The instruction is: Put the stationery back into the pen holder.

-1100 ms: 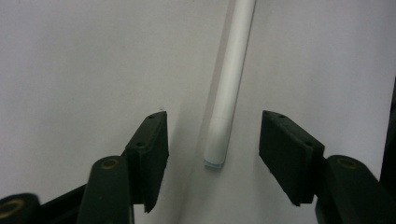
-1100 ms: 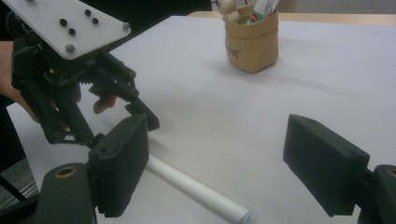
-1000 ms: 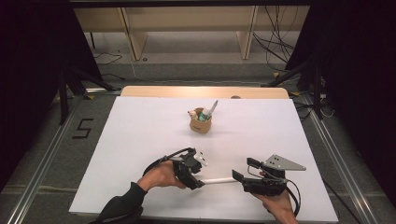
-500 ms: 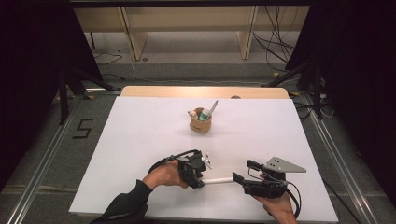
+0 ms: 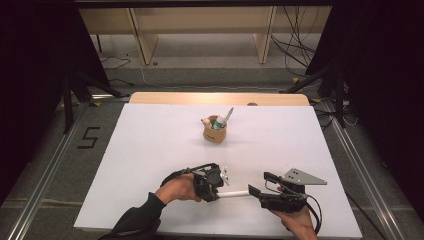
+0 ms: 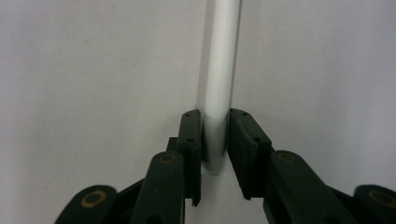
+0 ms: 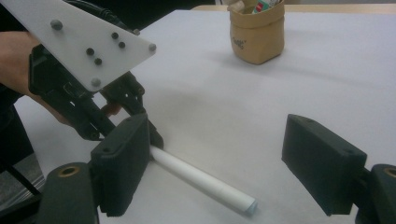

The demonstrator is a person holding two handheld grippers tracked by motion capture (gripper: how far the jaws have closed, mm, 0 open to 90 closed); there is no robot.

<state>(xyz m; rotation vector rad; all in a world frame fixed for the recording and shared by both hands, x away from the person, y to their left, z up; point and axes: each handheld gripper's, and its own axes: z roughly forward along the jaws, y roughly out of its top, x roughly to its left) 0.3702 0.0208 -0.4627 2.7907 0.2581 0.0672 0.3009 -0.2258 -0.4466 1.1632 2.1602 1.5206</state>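
Now: one white tube [image 5: 234,194] flat on the white table [image 5: 150,150] near the front edge, between two grippers. Left gripper [image 6: 215,140] lies low and level, jaws just closed in, clamped on one tube end. Right gripper [image 7: 219,168] level, jaws wide apart, other end between them, untouched. Farther back, one brown paper cup [image 5: 215,134] holding a few items.
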